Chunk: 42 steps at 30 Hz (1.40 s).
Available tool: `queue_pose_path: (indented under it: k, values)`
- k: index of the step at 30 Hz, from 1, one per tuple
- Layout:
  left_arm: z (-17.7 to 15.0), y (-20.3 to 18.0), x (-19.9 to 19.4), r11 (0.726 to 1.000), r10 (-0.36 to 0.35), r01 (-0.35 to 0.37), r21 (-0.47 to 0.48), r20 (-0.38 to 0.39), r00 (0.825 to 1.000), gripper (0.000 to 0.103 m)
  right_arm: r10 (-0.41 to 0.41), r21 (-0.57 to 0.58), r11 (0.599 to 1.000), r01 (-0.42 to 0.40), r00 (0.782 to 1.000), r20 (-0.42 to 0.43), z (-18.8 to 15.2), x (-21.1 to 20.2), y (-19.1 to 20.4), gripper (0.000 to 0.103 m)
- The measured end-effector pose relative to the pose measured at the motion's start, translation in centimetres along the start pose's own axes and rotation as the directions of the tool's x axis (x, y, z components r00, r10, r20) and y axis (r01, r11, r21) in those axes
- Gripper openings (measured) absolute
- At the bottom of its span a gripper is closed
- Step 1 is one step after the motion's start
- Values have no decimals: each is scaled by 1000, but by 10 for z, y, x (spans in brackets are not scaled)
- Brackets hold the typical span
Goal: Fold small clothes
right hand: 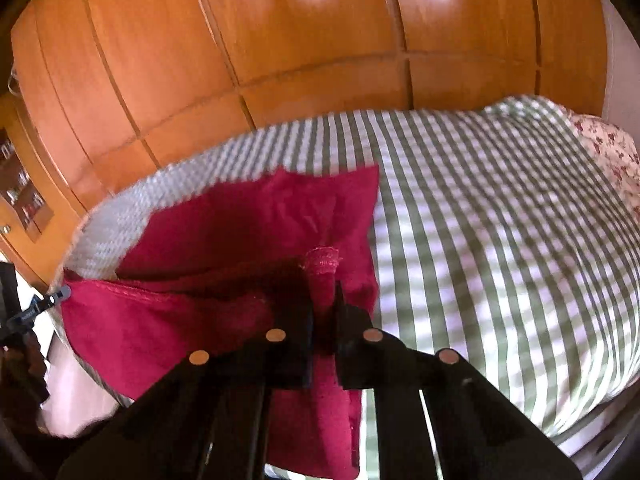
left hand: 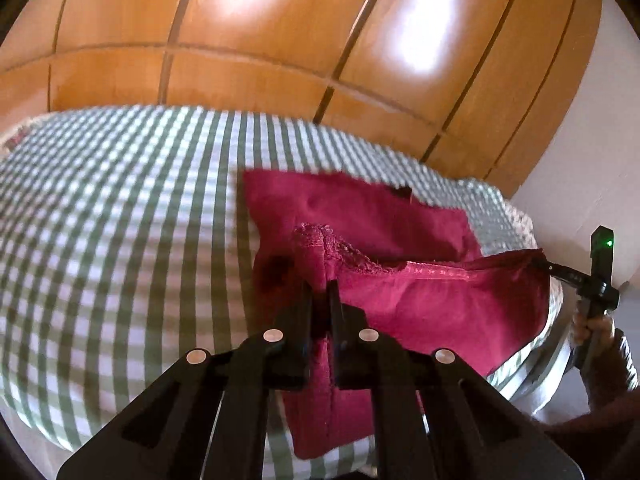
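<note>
Checked bed (left hand: 120,208), wooden wardrobe (left hand: 280,32) behind.
Left claw (left hand: 320,292) and right claw (right hand: 324,292) each pinch the red garment's (left hand: 440,304) hem, stretching it taut, likely for folding.

The garment (left hand: 400,240) lies on the bed cover (left hand: 120,240), near the bed's edge, its far part flat on the cover. The near hem is lifted off the cover, held at two corners. The left gripper (left hand: 320,292) pinches one corner in front of its camera; the other gripper (left hand: 560,270) holds the opposite corner, far right in the left wrist view. In the right wrist view the right gripper (right hand: 324,296) clamps its corner, with the left one (right hand: 52,300) at far left. The wardrobe (left hand: 280,40) stands behind the bed. A pillow (right hand: 608,160) lies at the cover's far right in the right view.
</note>
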<state>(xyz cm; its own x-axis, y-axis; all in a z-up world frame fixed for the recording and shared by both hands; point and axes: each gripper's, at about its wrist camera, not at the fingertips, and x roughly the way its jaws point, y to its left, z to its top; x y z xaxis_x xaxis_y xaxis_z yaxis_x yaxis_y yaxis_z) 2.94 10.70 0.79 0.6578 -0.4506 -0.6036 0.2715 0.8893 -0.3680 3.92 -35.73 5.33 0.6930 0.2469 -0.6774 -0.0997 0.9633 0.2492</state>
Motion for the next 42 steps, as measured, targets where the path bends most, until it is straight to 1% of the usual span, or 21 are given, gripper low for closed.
queue_pose_path:
  k: [4, 10, 12, 15, 18, 22, 24, 26, 27, 28, 30, 31, 32, 33, 34, 36, 38, 39, 40, 41, 42]
  values:
    - [28, 2, 8, 1000, 19, -20, 16, 44, 999, 6, -4, 15, 1000, 3, 1000, 30, 33, 18, 3, 7]
    - [71, 7, 31, 998, 56, -59, 29, 101, 993, 6, -6, 91, 996, 0, 998, 69, 83, 57, -2, 7]
    - [84, 10, 40, 997, 66, -70, 27, 110, 992, 6, -18, 105, 994, 10, 997, 70, 100, 76, -2, 7]
    - [106, 17, 63, 995, 95, -97, 16, 108, 990, 6, -47, 122, 992, 40, 998, 53, 114, 103, -5, 7]
    - [121, 32, 99, 990, 138, -137, -25, 70, 988, 6, -85, 150, 985, 83, 996, 10, 123, 137, -12, 7]
    - [124, 43, 143, 980, 196, -196, -33, 7, 981, 6, -157, 148, 975, 165, 985, -67, 120, 180, -23, 7]
    - [122, 46, 161, 974, 225, -226, -34, -23, 974, 6, -194, 134, 969, 206, 976, -99, 115, 197, -26, 7]
    - [118, 55, 184, 959, 275, -279, -54, -81, 958, 6, -198, 129, 968, 214, 972, -128, 109, 210, -29, 7]
    - [116, 58, 190, 954, 285, -292, -64, -103, 953, 6, -214, 118, 966, 230, 968, -135, 106, 214, -29, 8]
    - [114, 62, 194, 948, 297, -308, -79, -122, 947, 6, -219, 116, 965, 235, 967, -133, 106, 215, -30, 13]
    - [112, 63, 189, 944, 305, -316, -98, -114, 945, 13, -213, 115, 968, 225, 971, -106, 107, 207, -31, 19]
    - [111, 61, 182, 933, 339, -348, -97, -97, 936, 21, -221, 108, 968, 228, 972, -80, 108, 198, -30, 33]
    - [110, 58, 173, 925, 363, -369, -96, -74, 929, 27, -221, 104, 968, 226, 973, -59, 109, 191, -27, 42]
    - [109, 55, 164, 921, 375, -378, -94, -46, 926, 30, -221, 99, 970, 222, 975, -20, 109, 178, -22, 50]
    - [107, 49, 150, 922, 378, -377, -89, -5, 926, 36, -210, 86, 974, 208, 978, 13, 108, 166, -15, 50]
    - [101, 37, 132, 928, 369, -365, -71, 47, 928, 37, -148, 53, 988, 145, 988, 46, 107, 147, 4, 51]
    - [96, 26, 124, 941, 337, -334, -47, 74, 939, 37, -47, 24, 999, 46, 999, 26, 103, 142, 25, 55]
    - [93, 19, 124, 948, 318, -316, -29, 75, 945, 37, 17, 0, 1000, -17, 1000, -4, 99, 146, 40, 59]
    - [89, 11, 129, 952, 304, -305, 0, 68, 950, 37, 55, -23, 998, -56, 998, -33, 95, 152, 55, 62]
    - [87, 5, 137, 952, 302, -304, 27, 55, 952, 37, 78, -60, 995, -83, 994, -79, 89, 163, 74, 63]
    - [82, 3, 147, 950, 309, -310, 44, 26, 951, 37, 77, -89, 992, -88, 989, -122, 85, 175, 87, 68]
